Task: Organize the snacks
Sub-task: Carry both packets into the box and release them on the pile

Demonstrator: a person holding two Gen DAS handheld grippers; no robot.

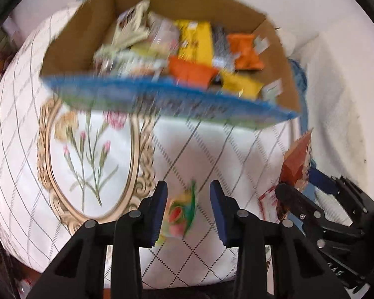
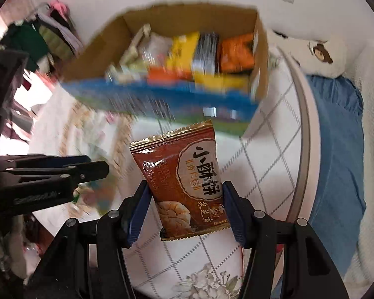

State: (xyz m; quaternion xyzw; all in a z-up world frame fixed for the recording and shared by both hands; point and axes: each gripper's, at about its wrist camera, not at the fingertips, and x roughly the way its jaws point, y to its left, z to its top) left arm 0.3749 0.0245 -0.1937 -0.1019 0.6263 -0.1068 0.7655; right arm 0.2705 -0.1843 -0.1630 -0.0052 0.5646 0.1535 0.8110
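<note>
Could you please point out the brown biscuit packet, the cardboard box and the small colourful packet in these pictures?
brown biscuit packet (image 2: 184, 184): right wrist view, middle of its printed front.
cardboard box (image 1: 87, 25): left wrist view, inner left wall.
small colourful packet (image 1: 182, 211): left wrist view, centre of the wrapper.

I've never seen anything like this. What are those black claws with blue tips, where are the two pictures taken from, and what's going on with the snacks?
They are hand-held grippers, one in each of a person's hands, each with a camera looking along its two fingers. One picture comes from the left gripper, which pinches a small green and red snack packet. The other comes from the right gripper, which grips a brown biscuit packet by its sides. Ahead, on a white patterned tablecloth, stands a cardboard box already holding yellow and orange packets. The blur comes from motion.
</note>
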